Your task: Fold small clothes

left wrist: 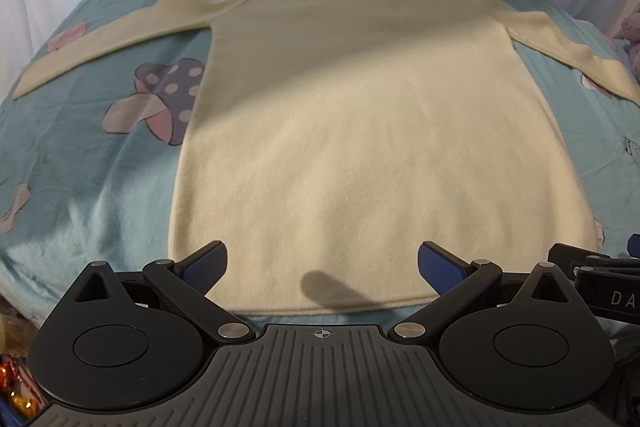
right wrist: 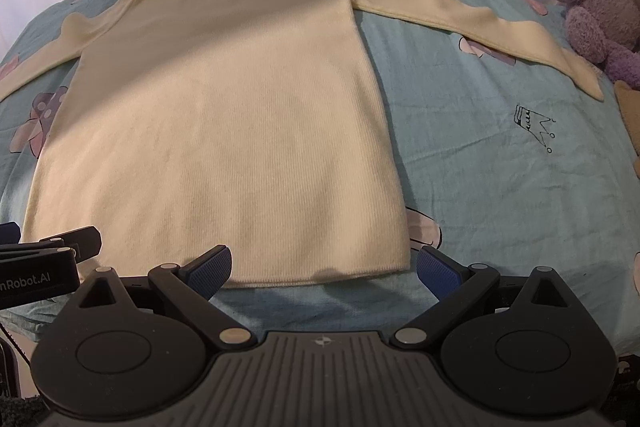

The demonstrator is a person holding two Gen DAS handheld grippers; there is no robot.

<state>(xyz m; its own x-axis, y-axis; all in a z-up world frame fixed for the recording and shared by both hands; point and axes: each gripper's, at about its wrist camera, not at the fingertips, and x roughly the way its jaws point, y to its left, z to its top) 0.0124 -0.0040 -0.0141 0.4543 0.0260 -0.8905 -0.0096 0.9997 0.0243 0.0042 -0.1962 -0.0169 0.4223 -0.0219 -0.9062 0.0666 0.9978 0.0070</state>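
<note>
We hover both grippers, left [left wrist: 322, 267] and right [right wrist: 324, 269], fingers wide, over the flat sweater's [left wrist: 360, 131] hem at the bed's [right wrist: 500, 167] near edge, ready to pinch it.

Room was dim and warm-tinted. A diagonal shadow darkened the sweater's [left wrist: 360, 99] upper half; the hem was brighter. Fisheye bowed the bed [right wrist: 480, 155] edges; corners vignetted, focus soft.

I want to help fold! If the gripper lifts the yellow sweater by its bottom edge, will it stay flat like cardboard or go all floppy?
Probably floppy: the sweater is soft ribbed knit lying limp on the bedsheet, so it would likely sag and drape. Its long sleeves would probably dangle and trail. The fuzzy fabric looks grippy rather than slippery.
</note>
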